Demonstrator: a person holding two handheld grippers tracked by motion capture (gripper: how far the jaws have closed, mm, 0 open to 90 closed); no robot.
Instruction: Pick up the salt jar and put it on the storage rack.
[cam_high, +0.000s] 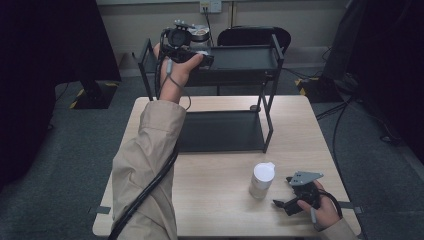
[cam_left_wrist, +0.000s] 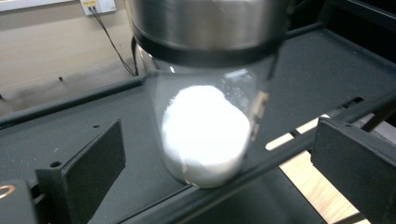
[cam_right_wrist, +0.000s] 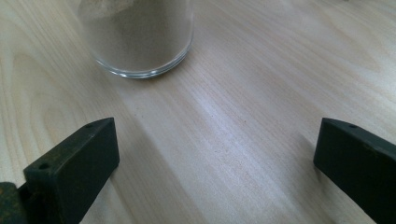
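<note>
A glass jar (cam_left_wrist: 205, 135) of white powder with a steel lid stands at the left end of the black rack's top shelf (cam_high: 240, 57). My left gripper (cam_left_wrist: 219, 179) is open, its jaws wide on either side of the jar's base without touching it. From above, that left gripper (cam_high: 195, 54) is held up at the shelf beside the jar (cam_high: 201, 34). A second jar (cam_high: 262, 179) with a white lid stands on the wooden table (cam_high: 210, 210). My right gripper (cam_high: 284, 192) rests open just right of it. Its own view shows the jar's base (cam_right_wrist: 140, 42), holding brownish powder, ahead of the right gripper (cam_right_wrist: 215, 163).
The rack's lower shelf (cam_high: 220, 131) sits on the table's far half. A black chair (cam_high: 255, 36) stands behind the rack. Cables and dark stands lie on the floor to the right (cam_high: 345, 100). Bare wood lies left of the white-lidded jar.
</note>
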